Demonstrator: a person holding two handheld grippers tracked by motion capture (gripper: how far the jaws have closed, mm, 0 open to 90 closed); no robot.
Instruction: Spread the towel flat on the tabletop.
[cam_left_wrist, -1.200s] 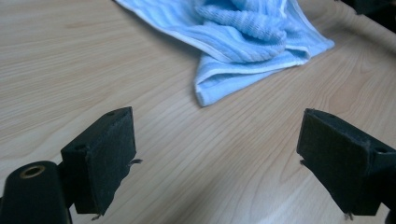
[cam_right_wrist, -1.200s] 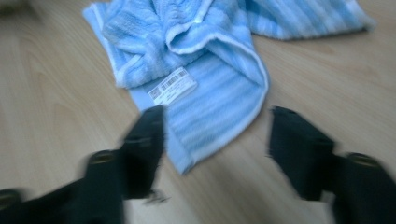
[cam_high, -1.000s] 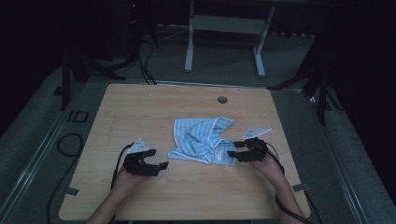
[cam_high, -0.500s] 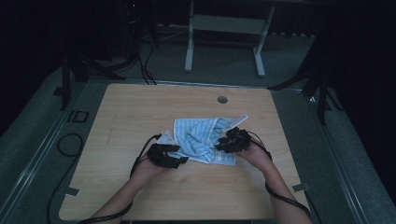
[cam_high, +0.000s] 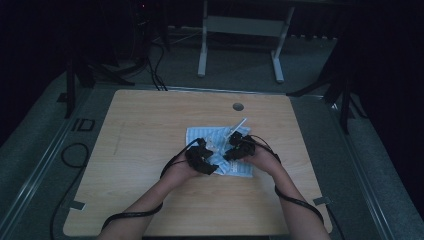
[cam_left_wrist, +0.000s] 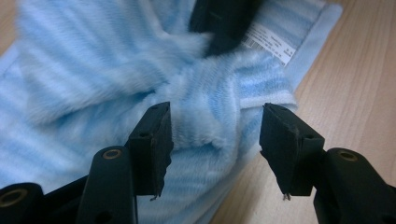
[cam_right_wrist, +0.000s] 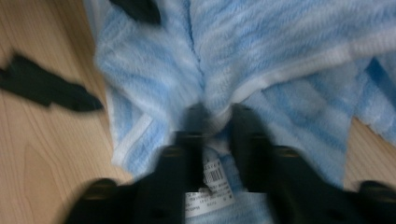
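Note:
A light blue striped towel (cam_high: 210, 136) lies rumpled at the middle of the wooden table (cam_high: 150, 125). My left gripper (cam_high: 207, 160) is at its near left part. Its jaws have just been closing and still stand apart, open, with a raised fold of towel (cam_left_wrist: 205, 121) between them (cam_left_wrist: 215, 135). My right gripper (cam_high: 234, 150) sits on the towel's near right part, and its jaws have just closed. It (cam_right_wrist: 215, 116) is shut, pinching a fold of towel (cam_right_wrist: 280, 46) just above the white barcode label (cam_right_wrist: 212, 182). The two grippers are close together.
A round cable hole (cam_high: 238, 106) sits near the table's far edge. Bare wood lies on all sides of the towel. A white metal frame (cam_high: 240, 30) stands on the floor beyond the table. Black cables (cam_high: 70, 155) lie on the floor at the left.
Both hands have come inward from the towel's outer corners to its middle, dragging the cloth into a smaller, folded heap. The right jaws have shut on the towel, and the left jaws have narrowed.

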